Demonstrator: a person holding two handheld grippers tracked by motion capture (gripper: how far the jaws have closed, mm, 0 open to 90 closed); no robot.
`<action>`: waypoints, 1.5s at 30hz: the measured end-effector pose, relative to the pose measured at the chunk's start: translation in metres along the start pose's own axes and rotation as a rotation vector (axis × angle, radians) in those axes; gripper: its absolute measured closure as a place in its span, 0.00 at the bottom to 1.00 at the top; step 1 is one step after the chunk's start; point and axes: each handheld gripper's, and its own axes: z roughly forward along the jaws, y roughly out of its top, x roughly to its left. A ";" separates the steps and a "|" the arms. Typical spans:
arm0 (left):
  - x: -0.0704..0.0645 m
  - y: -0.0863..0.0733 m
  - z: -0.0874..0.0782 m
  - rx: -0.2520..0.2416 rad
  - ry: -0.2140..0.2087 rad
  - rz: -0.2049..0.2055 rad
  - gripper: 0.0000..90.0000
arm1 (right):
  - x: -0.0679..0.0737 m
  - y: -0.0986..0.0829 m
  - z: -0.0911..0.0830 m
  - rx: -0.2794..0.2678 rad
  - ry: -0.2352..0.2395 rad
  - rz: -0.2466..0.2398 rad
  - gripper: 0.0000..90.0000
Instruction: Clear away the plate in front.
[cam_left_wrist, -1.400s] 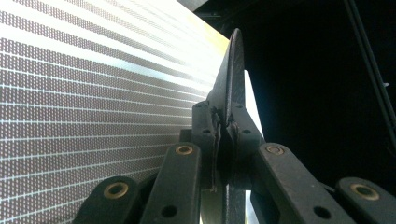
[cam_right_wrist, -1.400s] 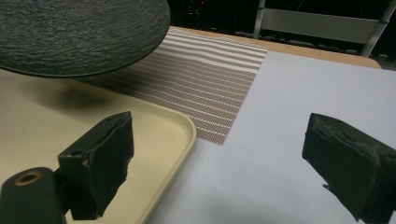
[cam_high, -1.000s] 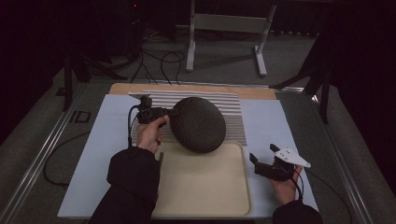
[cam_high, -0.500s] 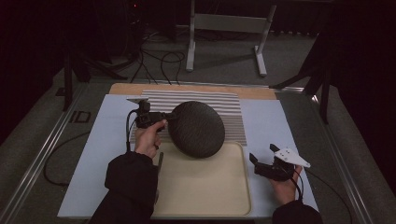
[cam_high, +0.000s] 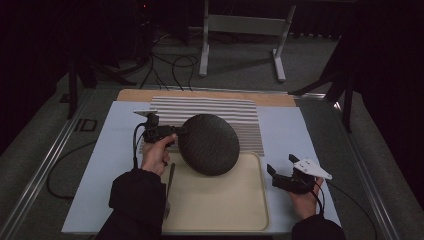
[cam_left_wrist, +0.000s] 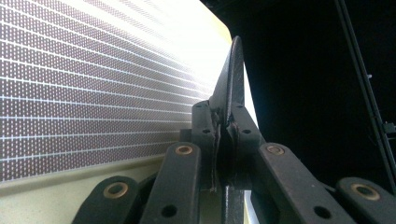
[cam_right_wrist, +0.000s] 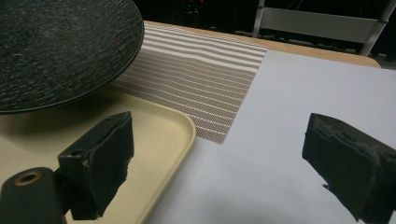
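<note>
High view, my left gripper (cam_high: 176, 131) clenched on the dark plate (cam_high: 209, 144) rim, plate tilted over the cream tray (cam_high: 220, 205) and striped mat (cam_high: 210, 110), left gripper view, fingers (cam_left_wrist: 205, 135) pinching the rim edge-on, right gripper view, my right gripper (cam_right_wrist: 219, 163) released, hovering over the pale surface (cam_right_wrist: 299, 107).

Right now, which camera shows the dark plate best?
The high view: the whole plate shows, held over the tray by the left gripper. The left gripper view catches its rim edge-on; the right gripper view shows part.
</note>
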 end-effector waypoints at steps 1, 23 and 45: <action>0.000 -0.001 0.000 0.001 -0.002 0.002 0.94 | 0.000 0.000 0.000 0.001 0.000 0.000 0.10; 0.009 -0.014 -0.006 0.014 -0.021 -0.020 0.94 | 0.000 0.000 0.000 0.001 -0.001 0.000 0.10; 0.016 -0.026 -0.014 0.018 -0.035 -0.033 0.93 | 0.000 0.000 0.000 0.002 -0.001 0.001 0.10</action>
